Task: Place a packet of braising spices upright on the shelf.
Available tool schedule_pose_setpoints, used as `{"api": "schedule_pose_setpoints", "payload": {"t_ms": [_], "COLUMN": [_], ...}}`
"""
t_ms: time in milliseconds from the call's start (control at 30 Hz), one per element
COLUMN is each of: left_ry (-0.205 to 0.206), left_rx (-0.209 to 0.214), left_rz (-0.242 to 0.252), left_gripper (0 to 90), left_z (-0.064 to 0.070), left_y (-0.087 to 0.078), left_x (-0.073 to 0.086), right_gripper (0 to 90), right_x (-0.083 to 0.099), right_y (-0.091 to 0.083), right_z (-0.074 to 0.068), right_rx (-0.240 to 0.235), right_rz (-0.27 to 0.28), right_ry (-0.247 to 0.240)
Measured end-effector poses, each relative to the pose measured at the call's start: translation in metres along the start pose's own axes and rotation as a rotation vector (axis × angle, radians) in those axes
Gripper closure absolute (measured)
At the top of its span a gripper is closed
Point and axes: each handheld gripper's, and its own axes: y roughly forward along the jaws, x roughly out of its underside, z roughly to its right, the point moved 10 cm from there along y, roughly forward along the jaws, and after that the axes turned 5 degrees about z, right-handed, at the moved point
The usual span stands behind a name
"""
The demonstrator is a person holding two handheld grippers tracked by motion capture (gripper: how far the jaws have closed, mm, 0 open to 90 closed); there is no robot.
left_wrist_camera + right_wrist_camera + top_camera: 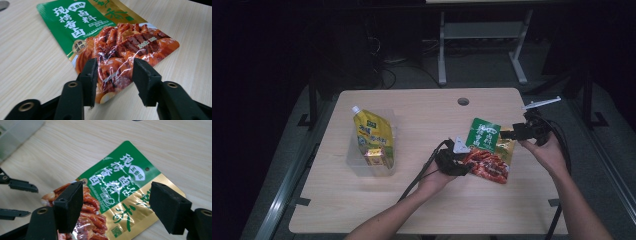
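1. A flat green, gold and red seasoning sachet [488, 150] lies on the light wooden table [422, 200], right of centre, with printed characters on its green upper part and a photo of braised meat on its lower part.
2. The left gripper [464, 161] is held by the person's left hand [434, 180] at the sachet's near-left edge, by the meat photo.
3. In the left gripper view, its two black jaws stand apart with the sachet's [117, 47] lower corner between them. The jaw on the left looks to be at the packet's edge, but I cannot tell whether it actually presses it; the jaw on the right stands off to the side over the table. The gripper has not closed on anything.
4. The right gripper [506, 134] is held by the right hand [548, 152] at the sachet's far-right side, near the gold strip.
5. In the right gripper view, its jaws are spread wide and straddle the sachet [117, 195] from above, one over the red picture and one past the gold edge. It holds nothing.
6. That same view shows the tips of the left gripper [22, 197] at the picture's left edge, apart from each other.
7. To the left on the table, well apart from the sachet, a clear plastic bin [354, 165] holds a yellow spouted pouch [371, 131] and a small yellow-brown box [375, 156].
8. A round cable hole [463, 101] sits near the table's far edge.
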Motion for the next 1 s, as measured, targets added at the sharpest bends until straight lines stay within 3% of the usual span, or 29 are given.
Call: {"api": "schedule_pose_setpoints", "payload": {"t_ms": [233,333,467,733,1000], "left_ry": [-0.003,0.001,-0.025,-0.014,-0.011], "left_rx": [0.005,0.000,-0.009,-0.020,-0.024], "left_rz": [-0.019,-0.028,-0.033,-0.061,-0.075], "left_gripper": [67.4,70.7,71.8,72.5,82.9], "left_z": [0.000,-0.001,-0.003,-0.003,-0.006], "left_y": [0.016,0.023,0.031,0.035,0.036], "left_x": [-0.001,0.000,0.002,0.007,0.010], "right_gripper": [27.1,27.6,27.5,30.0,30.6], "right_x": [0.011,0.013,0.015,0.020,0.023], "right_y": [0.011,0.013,0.014,0.015,0.019], "right_z": [0.018,0.024,0.030,0.041,0.044], "right_rx": [0.023,0.036,0.049,0.073,0.085], "right_rz": [-0.023,-0.029,-0.037,-0.044,-0.047], "right_ry": [0.077,0.095,0.102,0.150,0.165]}}
